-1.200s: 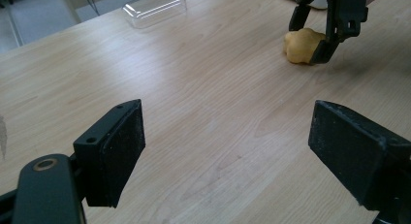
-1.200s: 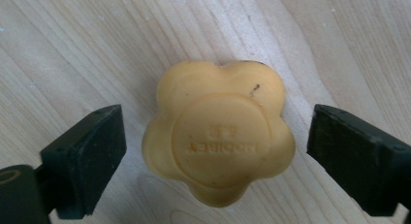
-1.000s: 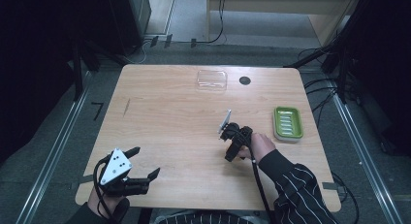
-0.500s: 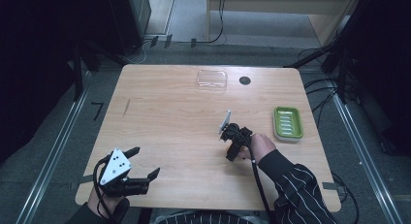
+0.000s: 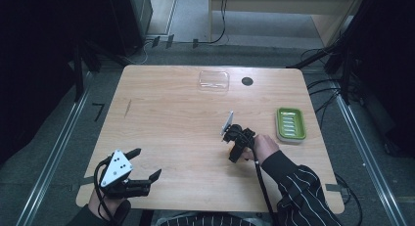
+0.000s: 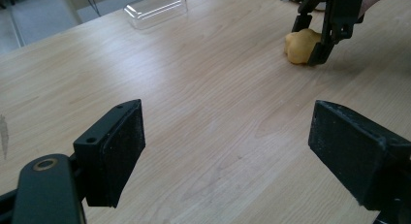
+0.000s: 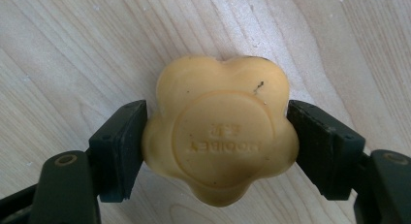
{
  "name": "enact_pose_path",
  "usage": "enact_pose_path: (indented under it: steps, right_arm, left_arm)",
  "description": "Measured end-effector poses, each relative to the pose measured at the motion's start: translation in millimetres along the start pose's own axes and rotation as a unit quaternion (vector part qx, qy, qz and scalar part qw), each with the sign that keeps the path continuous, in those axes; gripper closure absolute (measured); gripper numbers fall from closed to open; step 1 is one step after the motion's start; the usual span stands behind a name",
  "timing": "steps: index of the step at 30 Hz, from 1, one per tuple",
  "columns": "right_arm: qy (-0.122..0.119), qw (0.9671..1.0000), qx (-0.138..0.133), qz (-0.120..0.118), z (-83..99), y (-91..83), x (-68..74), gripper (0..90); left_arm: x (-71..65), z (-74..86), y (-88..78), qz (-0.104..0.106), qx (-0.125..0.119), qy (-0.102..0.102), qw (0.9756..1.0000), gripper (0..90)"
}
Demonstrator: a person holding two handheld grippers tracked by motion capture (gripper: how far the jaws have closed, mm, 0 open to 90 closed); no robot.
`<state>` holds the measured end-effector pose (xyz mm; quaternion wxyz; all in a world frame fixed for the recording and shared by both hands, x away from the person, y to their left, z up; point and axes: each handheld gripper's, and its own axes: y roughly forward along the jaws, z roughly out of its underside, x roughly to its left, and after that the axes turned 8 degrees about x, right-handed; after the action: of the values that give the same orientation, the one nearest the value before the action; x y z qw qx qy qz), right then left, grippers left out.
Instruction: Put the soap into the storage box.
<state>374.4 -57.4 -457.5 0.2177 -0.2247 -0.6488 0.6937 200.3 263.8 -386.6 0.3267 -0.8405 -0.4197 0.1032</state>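
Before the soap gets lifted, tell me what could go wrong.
1. The right hand-held gripper has just closed on the yellow soap, its pads pressing only two rounded lobes; the soap could twist or squirt out on the lift.
2. The soap still lies flat on the table, so the jaw tips may scrape the wood.
3. The green soap dish sits near the table's right edge; a clumsy drop could nudge it off.
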Motion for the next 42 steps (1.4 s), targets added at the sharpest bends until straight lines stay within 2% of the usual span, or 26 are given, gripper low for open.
enact_pose_path:
  steps: [6,21,23,30,42]
  right_arm:
    - [0.001,1.0000,-0.005,0.007,1.4,-3.8,-0.7,25.9]
    - [0.009,0.9999,-0.004,0.006,6.5,-6.7,-1.2,26.0]
    - [0.002,0.9999,-0.005,0.010,7.4,-7.4,-2.2,25.9]
    - [0.011,0.9999,-0.004,0.009,11.0,-10.7,-1.8,26.0]
    - [0.022,0.9997,-0.002,0.008,20.0,-15.4,-10.1,26.0]
  left_arm:
    - [0.2,0.0,-0.2,-0.001,0.000,0.001,1.0000,13.6]
    - [0.2,0.0,-0.3,-0.001,-0.001,0.000,1.0000,13.6]
    - [0.0,-0.1,-0.4,-0.001,-0.001,0.001,1.0000,13.6]
    - [-0.2,0.0,-0.3,-0.002,-0.001,0.000,1.0000,13.6]
    - [-0.2,-0.1,-0.2,-0.001,-0.001,0.000,1.0000,13.6]
